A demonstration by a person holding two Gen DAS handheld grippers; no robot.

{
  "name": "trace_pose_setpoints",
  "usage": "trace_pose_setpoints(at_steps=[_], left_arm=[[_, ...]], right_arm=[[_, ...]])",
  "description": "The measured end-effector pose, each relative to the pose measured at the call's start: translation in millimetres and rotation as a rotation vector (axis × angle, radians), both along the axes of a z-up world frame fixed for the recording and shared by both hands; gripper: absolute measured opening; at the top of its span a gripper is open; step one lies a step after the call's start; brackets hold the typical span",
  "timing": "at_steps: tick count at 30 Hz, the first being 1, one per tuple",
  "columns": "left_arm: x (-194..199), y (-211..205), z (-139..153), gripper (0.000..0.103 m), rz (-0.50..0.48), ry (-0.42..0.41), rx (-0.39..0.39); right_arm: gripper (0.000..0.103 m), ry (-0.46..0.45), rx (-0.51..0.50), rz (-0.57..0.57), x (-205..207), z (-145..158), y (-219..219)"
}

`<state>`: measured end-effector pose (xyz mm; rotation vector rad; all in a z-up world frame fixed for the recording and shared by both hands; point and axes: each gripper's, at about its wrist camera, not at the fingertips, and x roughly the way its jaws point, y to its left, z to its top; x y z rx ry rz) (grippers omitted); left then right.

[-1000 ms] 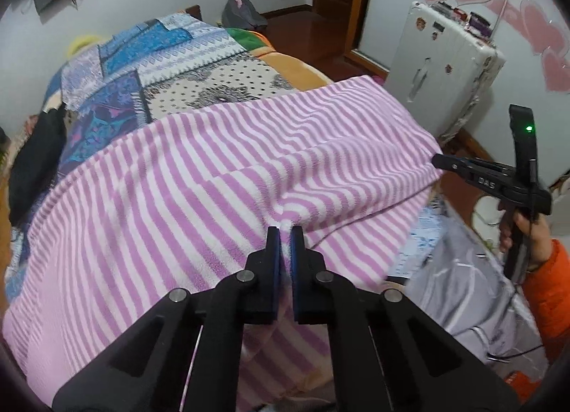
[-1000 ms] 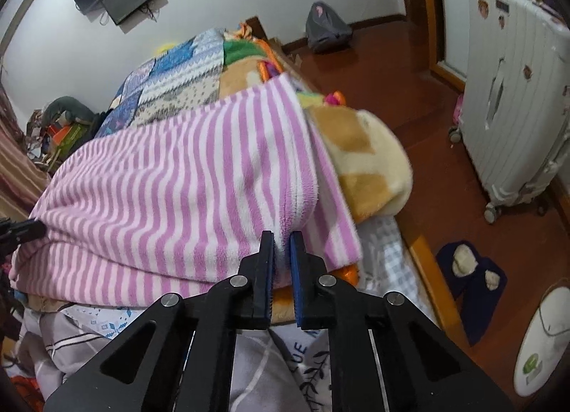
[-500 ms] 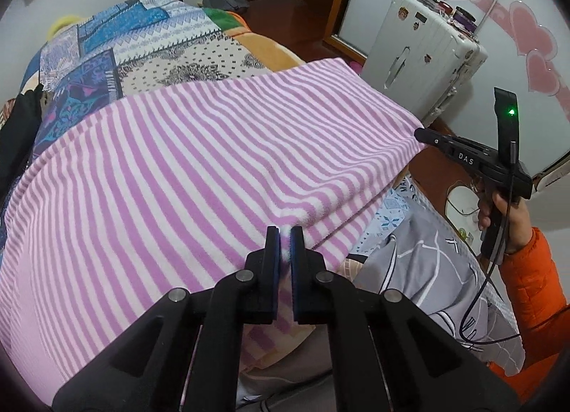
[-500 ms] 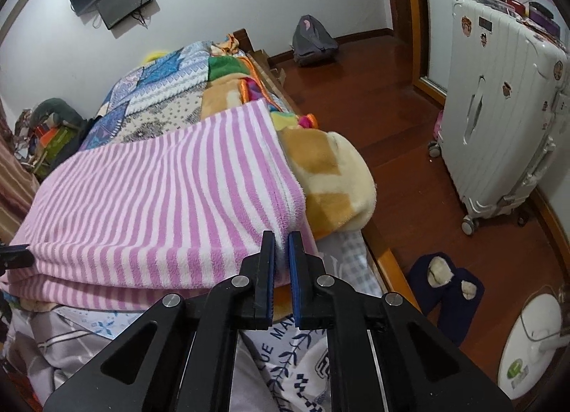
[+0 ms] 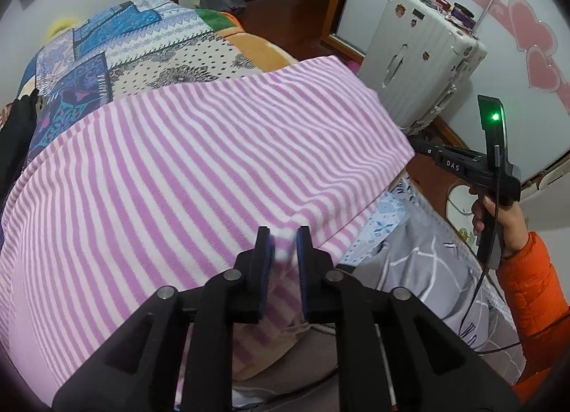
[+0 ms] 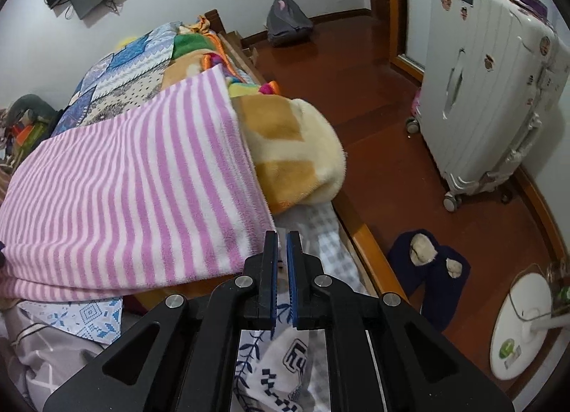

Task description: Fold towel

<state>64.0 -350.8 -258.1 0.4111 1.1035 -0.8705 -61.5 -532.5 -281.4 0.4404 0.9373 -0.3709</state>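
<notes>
The left gripper (image 5: 281,234) is opening, the towel's (image 5: 199,177) near edge between its pads without being pinched. The right gripper (image 6: 282,239) is closed on nothing, just beside the towel's corner. There is one towel, pink-and-white striped, doubled over and flat on the bed (image 6: 306,162). One white suitcase (image 6: 488,98) stands on the wooden floor (image 6: 374,98), two slippers (image 6: 431,266) nearby.

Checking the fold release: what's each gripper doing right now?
Left gripper: jaws opening, towel edge between them.
Right gripper: shut, empty.
</notes>
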Motion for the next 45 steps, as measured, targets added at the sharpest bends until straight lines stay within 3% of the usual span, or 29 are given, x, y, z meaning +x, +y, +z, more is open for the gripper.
trace_pose_setpoints(at_steps=[5, 11, 14, 21, 22, 25, 29, 37, 45], left_arm=[[0.7, -4.0, 15.7, 0.036, 0.005, -0.044, -0.036], [29.5, 16.4, 40.7, 0.043, 0.095, -0.138, -0.065], [55.7, 37.8, 42.5, 0.049, 0.17, -0.193, -0.034], [100.5, 91.4, 13.8, 0.05, 0.325, -0.222, 0.084], [105.9, 99.9, 6.9, 0.05, 0.35, -0.216, 0.101], [111.5, 117.4, -1.2, 0.067, 0.394, -0.215, 0.068], [111.5, 120.3, -3.5, 0.069, 0.396, -0.231, 0.063], [116.4, 118.8, -6.0, 0.069, 0.378, -0.223, 0.04], [110.6, 108.3, 10.8, 0.069, 0.32, -0.244, 0.036]], right_arm=[[0.006, -0.034, -0.02, 0.002, -1.1, 24.1, 3.9], [0.015, -0.107, -0.011, 0.101, 13.1, 52.4, 27.4], [0.024, -0.135, -0.007, 0.178, 26.6, 61.1, 48.7], [0.026, -0.164, 0.053, 0.375, 66.8, 63.6, 105.9], [0.026, -0.162, 0.066, 0.409, 73.0, 62.2, 116.1], [0.027, -0.128, 0.079, 0.495, 89.7, 52.4, 142.1], [0.027, -0.024, 0.067, 0.582, 97.2, 29.2, 165.8], [0.027, 0.071, 0.067, 0.526, 61.2, 21.8, 145.9], [0.027, 0.102, 0.047, 0.337, 31.7, 26.3, 109.5]])
